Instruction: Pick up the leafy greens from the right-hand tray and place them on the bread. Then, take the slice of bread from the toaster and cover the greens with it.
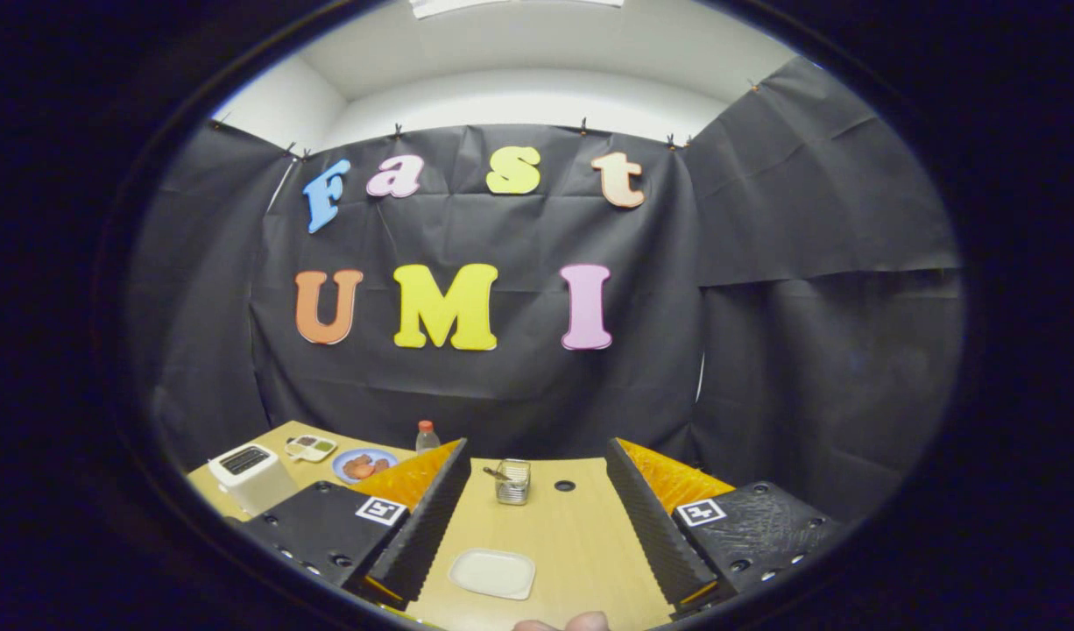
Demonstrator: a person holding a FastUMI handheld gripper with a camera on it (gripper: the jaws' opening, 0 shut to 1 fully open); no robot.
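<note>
My gripper (535, 456) is open wide, held above a wooden table (581, 535) with nothing in its grasp. A white toaster (250, 476) stands to the left of the left finger, its top slot dark. Behind it lies a pale divided tray (311, 448) with something greenish in one compartment. Beside that tray is a blue plate (363, 464) holding brownish food, too small to tell what it is. Down on the table between the fingers lies a small white rectangular tray (491, 573) that looks bare.
A metal cup (512, 481) with a utensil in it stands between the fingers, farther out, next to a round hole (565, 485) in the tabletop. A small bottle with an orange cap (427, 436) stands at the table's back edge. Black cloth walls close the booth. A fingertip (572, 622) shows at the near edge.
</note>
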